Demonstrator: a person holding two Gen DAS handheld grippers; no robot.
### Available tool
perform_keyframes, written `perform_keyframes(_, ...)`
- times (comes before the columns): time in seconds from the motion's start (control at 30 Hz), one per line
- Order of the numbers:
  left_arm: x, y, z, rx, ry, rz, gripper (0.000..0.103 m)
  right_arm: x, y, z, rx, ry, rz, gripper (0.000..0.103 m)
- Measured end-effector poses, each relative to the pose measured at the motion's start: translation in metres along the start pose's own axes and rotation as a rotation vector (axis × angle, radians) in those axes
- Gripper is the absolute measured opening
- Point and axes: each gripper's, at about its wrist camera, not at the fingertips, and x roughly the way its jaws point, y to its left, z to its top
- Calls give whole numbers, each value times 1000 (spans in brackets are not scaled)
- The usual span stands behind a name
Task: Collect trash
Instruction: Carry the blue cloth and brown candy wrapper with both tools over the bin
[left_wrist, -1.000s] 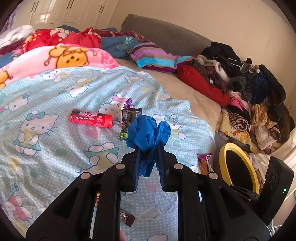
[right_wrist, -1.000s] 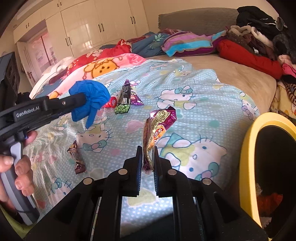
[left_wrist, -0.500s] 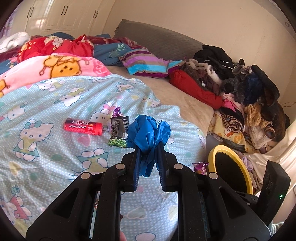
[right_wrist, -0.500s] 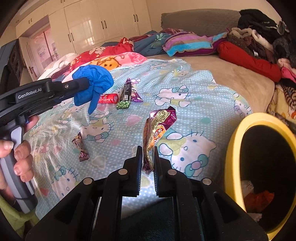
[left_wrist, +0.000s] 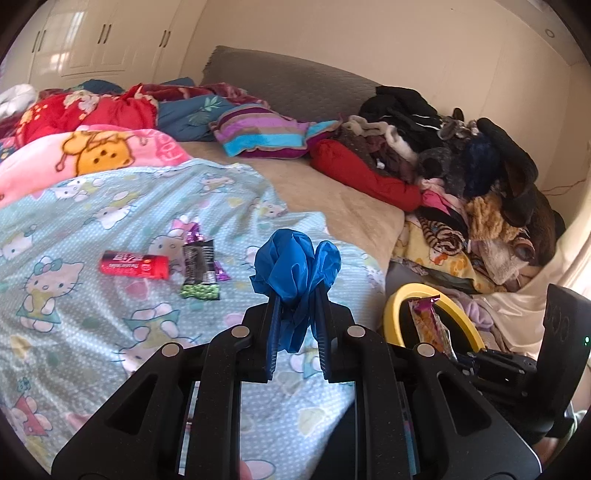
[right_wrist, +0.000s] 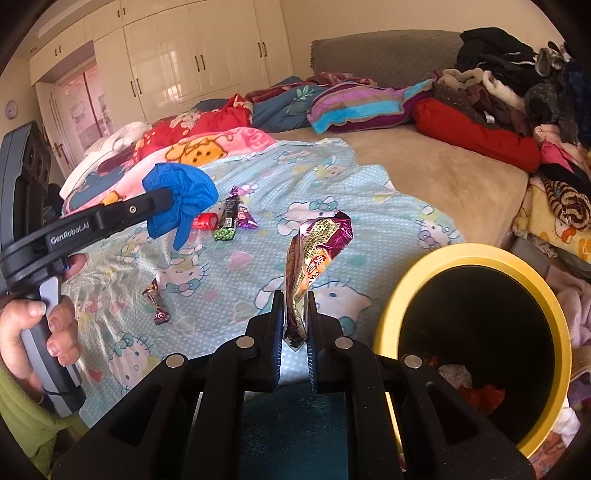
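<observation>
Bed (left_wrist: 110, 332) behind; fingers (left_wrist: 272, 325) pinch glove (left_wrist: 295, 266).

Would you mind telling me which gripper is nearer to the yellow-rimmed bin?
Right. The right gripper holds its wrapper beside the bin; the left gripper, clamping a blue glove, sits farther out over the bed.

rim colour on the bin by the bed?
Yellow. The round waste bin has a yellow rim around a black inside, clearest in the right wrist view.

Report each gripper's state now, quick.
Left gripper: closed on the crumpled blue glove.
Right gripper: closed on the purple snack wrapper.
</observation>
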Motion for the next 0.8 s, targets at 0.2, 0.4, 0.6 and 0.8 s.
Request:
perform_keyframes(0.2,0,-21,-1,38,3,-28,12,-14,-17,-1,14,-12,-19,11)
perform_keyframes(0.4,1,-36,-4,65,10,-51,12,-28,-34,-3,27,-25,-40,11)
perform_keyframes(0.6,4,-48,-7,86,19,-74,12,-43,-48,-3,26,-41,-54,11)
perform_keyframes(0.8,7,-63,-9,112,28,-96,12,-51,-58,-6,32,-57,-66,11)
